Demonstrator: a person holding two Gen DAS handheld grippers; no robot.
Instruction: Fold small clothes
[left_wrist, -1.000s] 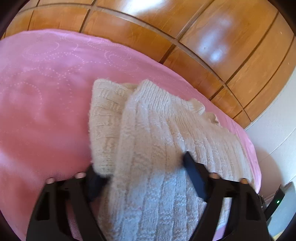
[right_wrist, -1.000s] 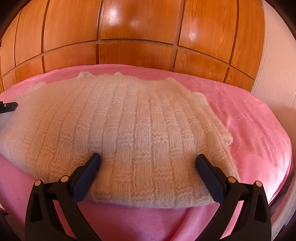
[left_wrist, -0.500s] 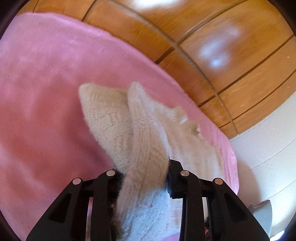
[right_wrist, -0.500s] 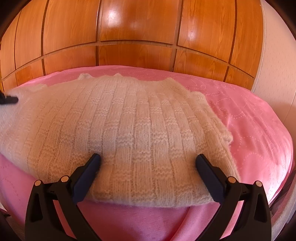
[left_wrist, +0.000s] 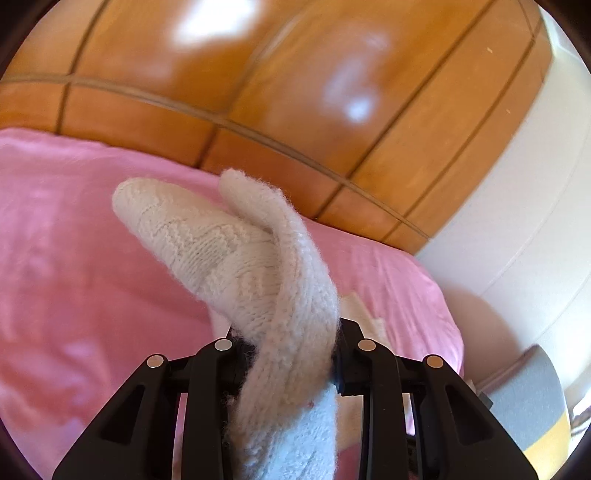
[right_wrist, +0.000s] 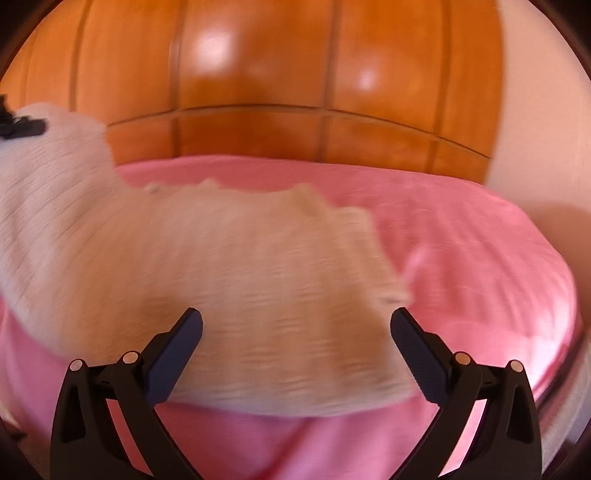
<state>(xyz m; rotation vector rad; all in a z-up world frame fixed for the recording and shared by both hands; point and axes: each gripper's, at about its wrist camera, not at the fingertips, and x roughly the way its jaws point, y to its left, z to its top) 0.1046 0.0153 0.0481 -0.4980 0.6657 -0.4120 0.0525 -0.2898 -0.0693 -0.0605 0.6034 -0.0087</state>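
The left gripper is clamping a bunched fold of the cream knitted sweater, its two black fingers pressing in on the wool from either side with the knit filling the narrow gap between them. From that pinch the sweater is rising in a thick curl above the pink bedspread, and one ribbed end is sticking out to the left over the bed. In the right wrist view the same gripper is showing at the far left edge, holding that corner of the sweater lifted clear of the bed while the rest of the garment is sloping down and lying flat across the bedspread.

The right gripper is standing wide open with nothing between its fingers; its tips are poised over the near hem of the sweater, and the picture is too blurred to tell whether they are touching the wool. Beyond the sweater, at the far side of the bed, the glossy wooden panelling is filling the background, and a pale wall is standing to the right of it.
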